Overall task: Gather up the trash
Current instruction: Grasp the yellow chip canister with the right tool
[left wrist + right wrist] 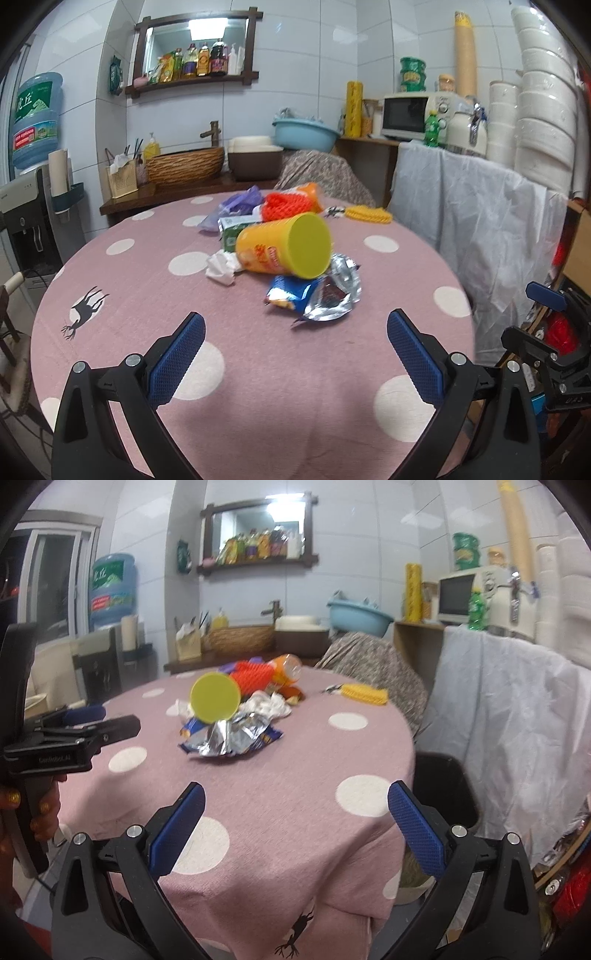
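Note:
A heap of trash lies mid-table on the pink dotted tablecloth (155, 295). A yellow snack canister (288, 245) rests on its side, its lid (214, 698) facing me. In front of it is a torn silver and blue wrapper (317, 293) (229, 738), with a crumpled white tissue (221, 267) to its left. Behind are a green carton (232, 225), a purple bag (236, 203), an orange net (251, 675) and an orange bottle (284, 668). My left gripper (295, 343) and right gripper (295, 819) both hang open and hold nothing, short of the heap.
A yellow mesh piece (364, 694) lies at the table's far right. A black bin (443, 786) stands on the floor by the table's right edge. A cloth-draped counter (461, 206), a covered chair (369, 657) and a water dispenser (29, 206) ring the table. A hand (40, 812) grips the left tool's handle.

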`<action>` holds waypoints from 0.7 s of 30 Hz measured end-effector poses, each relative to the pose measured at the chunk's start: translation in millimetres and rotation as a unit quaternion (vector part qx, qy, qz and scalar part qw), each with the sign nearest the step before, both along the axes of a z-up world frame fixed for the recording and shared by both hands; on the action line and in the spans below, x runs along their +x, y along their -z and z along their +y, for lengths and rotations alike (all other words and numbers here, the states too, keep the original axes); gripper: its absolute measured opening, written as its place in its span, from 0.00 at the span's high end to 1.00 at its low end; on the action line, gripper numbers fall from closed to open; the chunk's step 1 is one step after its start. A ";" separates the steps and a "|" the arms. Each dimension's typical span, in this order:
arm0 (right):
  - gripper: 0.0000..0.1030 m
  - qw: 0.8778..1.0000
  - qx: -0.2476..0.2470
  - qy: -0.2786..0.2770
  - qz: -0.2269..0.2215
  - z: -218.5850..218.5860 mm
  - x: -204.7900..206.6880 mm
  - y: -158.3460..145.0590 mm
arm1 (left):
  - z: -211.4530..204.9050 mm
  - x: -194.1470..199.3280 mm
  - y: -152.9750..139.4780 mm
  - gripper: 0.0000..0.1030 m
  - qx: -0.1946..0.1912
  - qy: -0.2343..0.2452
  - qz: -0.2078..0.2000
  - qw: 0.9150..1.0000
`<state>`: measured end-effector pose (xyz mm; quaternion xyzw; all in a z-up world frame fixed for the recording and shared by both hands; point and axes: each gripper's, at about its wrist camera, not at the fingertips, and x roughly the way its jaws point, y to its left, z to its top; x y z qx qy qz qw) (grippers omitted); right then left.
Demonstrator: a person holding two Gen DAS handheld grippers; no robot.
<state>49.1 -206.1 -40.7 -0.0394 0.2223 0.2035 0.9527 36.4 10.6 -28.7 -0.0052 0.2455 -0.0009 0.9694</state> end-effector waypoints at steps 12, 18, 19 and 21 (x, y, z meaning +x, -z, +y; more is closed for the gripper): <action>0.05 0.984 0.002 -0.152 0.092 78.8 101.0 -22.1 | 60.7 31.3 2.5 0.05 0.000 -0.058 0.040 0.997; 0.05 0.963 -0.080 -0.214 0.142 155.3 168.2 -57.6 | 87.1 48.9 -1.8 0.05 -0.018 -0.069 0.056 0.996; 0.05 0.959 -0.088 -0.219 0.154 164.6 177.6 -59.9 | 88.1 50.8 -1.1 0.05 -0.014 -0.072 0.058 0.996; 0.05 0.948 -0.109 -0.235 0.188 187.2 199.5 -59.7 | 88.7 52.4 1.4 0.05 -0.005 -0.072 0.064 0.995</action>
